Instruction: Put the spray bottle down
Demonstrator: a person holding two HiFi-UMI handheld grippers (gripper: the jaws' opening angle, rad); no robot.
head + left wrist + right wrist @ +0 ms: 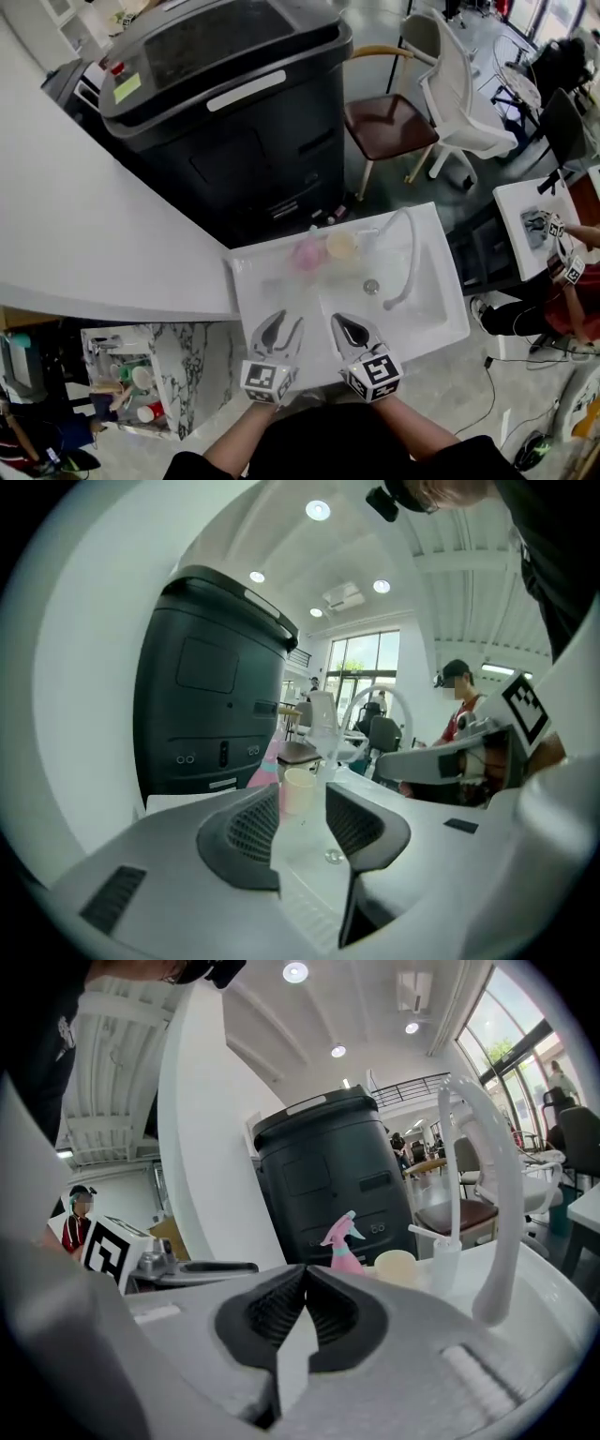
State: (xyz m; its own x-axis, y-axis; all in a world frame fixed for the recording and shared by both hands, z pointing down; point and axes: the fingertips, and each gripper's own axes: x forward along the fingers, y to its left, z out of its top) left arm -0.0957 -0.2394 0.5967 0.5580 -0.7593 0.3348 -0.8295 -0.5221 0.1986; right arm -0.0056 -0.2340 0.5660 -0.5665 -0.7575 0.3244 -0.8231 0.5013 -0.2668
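The pink spray bottle (306, 253) stands upright at the back of the white sink (441, 314), next to a pale cup (341, 246). Both grippers hover over the sink's near edge, well short of the bottle. My left gripper (287, 322) is open, with nothing between its jaws. My right gripper (345, 325) is shut and empty, its tips touching. In the right gripper view the spray bottle (343, 1243) and cup (395, 1265) sit beyond the shut right gripper (306, 1271). In the left gripper view the cup (300, 789) shows through the gap of the open left gripper (302, 806).
A curved white faucet (408, 255) arches over the basin at the right. A large black bin (234, 103) stands behind the sink, with a brown chair (389, 122) and a white chair (459, 94) beside it. A marble shelf (178, 375) with small items is at lower left.
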